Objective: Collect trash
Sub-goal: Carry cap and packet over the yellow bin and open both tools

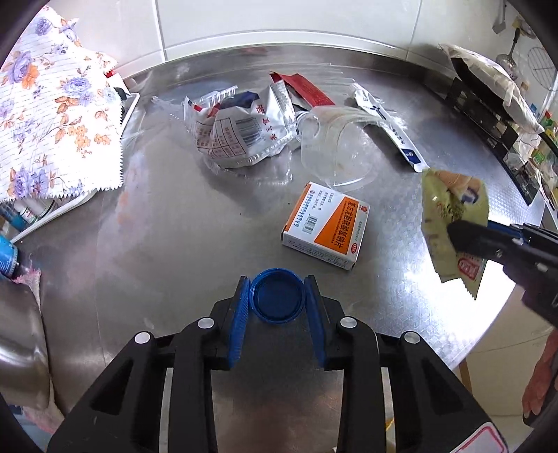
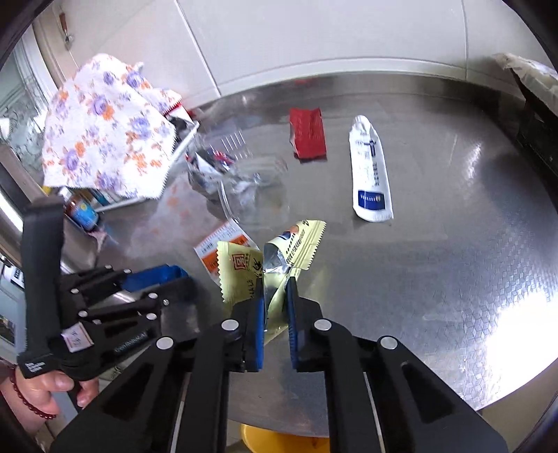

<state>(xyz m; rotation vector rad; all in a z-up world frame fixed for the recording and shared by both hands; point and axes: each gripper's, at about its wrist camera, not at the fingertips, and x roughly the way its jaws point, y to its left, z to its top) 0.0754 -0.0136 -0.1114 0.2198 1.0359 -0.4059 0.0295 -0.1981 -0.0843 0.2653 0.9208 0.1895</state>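
The left gripper (image 1: 277,298) has its two blue pads pressed against either side of a round blue bottle cap (image 1: 277,300), which sits open side up between them, low over the steel table (image 1: 167,244). The right gripper (image 2: 275,296) is clamped on a crumpled pale-yellow snack wrapper (image 2: 244,271), its silver lining showing at the fold, and the wrapper sticks up and out past the fingertips. From the left wrist view that same wrapper hangs clear above the table's right side.

Just beyond the cap lies a white and orange medicine box (image 1: 322,230), flat on the steel. Farther back, a clear plastic container (image 1: 334,146) rests on its side, touching a crumpled silver and white foil bag (image 1: 237,136) printed with a barcode. A red sachet (image 2: 307,134) lies behind them, and a long white and blue sachet (image 2: 370,170) lies by itself to the right of it, apart from the rest.

At the table's left edge a floral cloth (image 1: 52,111) drapes over a white tray (image 2: 181,146) of small bottles. A person's left hand (image 2: 52,390), with a red bead bracelet at the wrist, grips the left gripper's handle. Below the table's near rim a yellow object (image 2: 275,440) peeks out, too little of it showing to name. White tiled wall (image 1: 279,21) runs behind.
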